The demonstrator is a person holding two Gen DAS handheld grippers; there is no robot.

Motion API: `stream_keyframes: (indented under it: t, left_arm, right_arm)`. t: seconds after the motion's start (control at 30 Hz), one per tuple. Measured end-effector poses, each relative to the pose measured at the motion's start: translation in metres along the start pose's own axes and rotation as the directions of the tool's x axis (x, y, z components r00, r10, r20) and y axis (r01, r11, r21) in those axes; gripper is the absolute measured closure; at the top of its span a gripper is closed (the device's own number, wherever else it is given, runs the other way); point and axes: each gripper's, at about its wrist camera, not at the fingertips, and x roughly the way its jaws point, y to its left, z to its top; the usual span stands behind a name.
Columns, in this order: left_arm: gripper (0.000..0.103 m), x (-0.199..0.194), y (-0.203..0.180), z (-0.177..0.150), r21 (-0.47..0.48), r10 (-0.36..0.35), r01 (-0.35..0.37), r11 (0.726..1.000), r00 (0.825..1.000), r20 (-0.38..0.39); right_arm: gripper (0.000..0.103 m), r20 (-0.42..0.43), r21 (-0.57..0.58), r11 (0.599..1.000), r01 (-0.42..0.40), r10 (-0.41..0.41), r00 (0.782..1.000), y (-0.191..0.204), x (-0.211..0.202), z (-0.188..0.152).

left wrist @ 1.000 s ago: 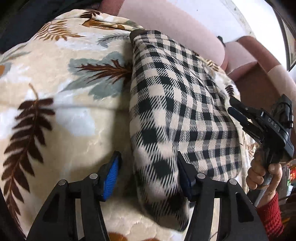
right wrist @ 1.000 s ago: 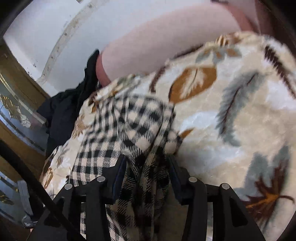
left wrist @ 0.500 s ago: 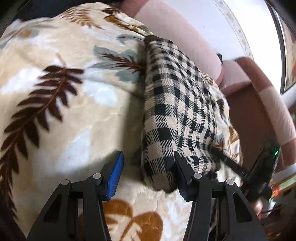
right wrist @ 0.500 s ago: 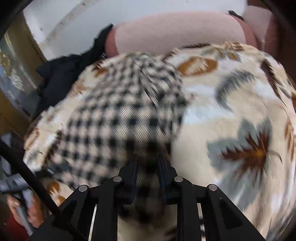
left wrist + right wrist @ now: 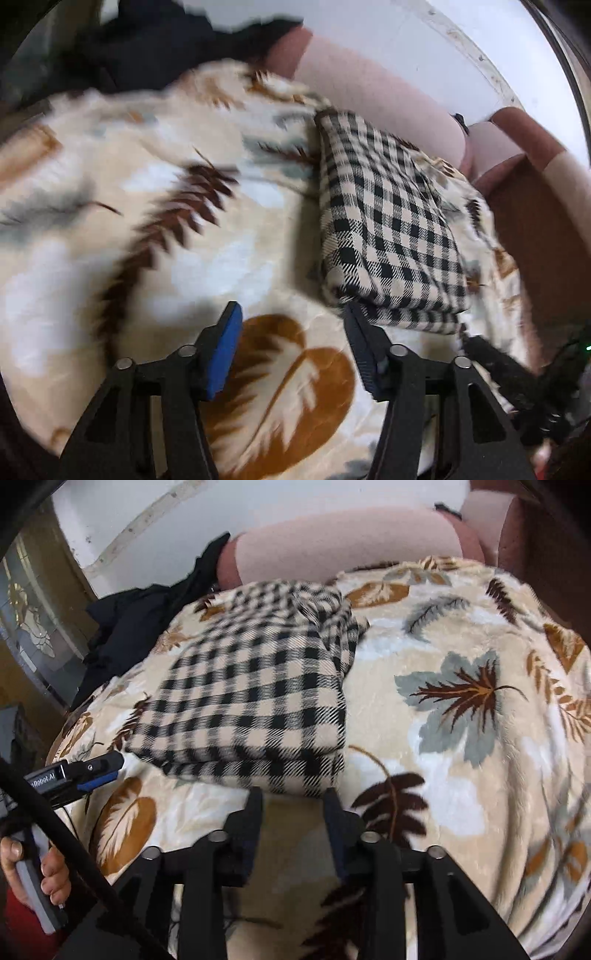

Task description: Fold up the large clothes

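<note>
A black-and-cream checked garment (image 5: pixel 388 221) lies folded into a thick rectangle on the leaf-print blanket (image 5: pixel 147 221). In the left wrist view my left gripper (image 5: pixel 291 317) is open and empty, just in front of the garment's near left corner. In the right wrist view the garment (image 5: pixel 251 701) lies ahead, and my right gripper (image 5: pixel 293 797) is open and empty, its fingertips at the garment's near edge without holding it. The left gripper also shows in the right wrist view (image 5: pixel 99 770) at the left. The right gripper shows blurred in the left wrist view (image 5: pixel 517 376).
A pink sofa back (image 5: pixel 343 542) runs behind the blanket (image 5: pixel 461 738). A dark garment (image 5: pixel 147 620) is heaped at the far left. A brown armrest (image 5: pixel 535 240) stands to the right. A cabinet with glass (image 5: pixel 33 627) is on the left.
My right gripper opened and let go of the checked garment, then drew back. My left gripper pulled back off the garment's edge. The garment now lies flat and folded.
</note>
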Motion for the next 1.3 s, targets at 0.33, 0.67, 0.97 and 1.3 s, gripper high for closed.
stream_keyframes:
  t: [0.33,0.67,0.97,1.3]
  left_arm:
    - [0.013,-0.094,-0.023,-0.055,0.009,0.328,-0.37,0.929,0.835,0.441]
    - [0.012,-0.1,-0.041,-0.067,0.112,0.296,-0.357,0.927,0.884,0.361]
    - [0.012,-0.072,-0.057,-0.082,0.181,0.234,-0.277,0.944,0.946,0.226]
    - [0.012,-0.043,-0.048,-0.083,0.167,0.26,-0.276,0.947,0.959,0.111]
  right_arm:
    - [0.046,0.095,-0.029,0.991,0.134,-0.131,0.987,0.022,-0.029,-0.034]
    - [0.036,0.113,-0.009,0.979,0.203,-0.2,0.973,0.022,-0.039,-0.048]
    - [0.034,0.102,-0.02,0.965,0.263,-0.26,0.96,0.021,-0.031,-0.051]
    - [0.033,0.055,-0.011,0.96,0.28,-0.279,0.959,0.014,-0.013,-0.051]
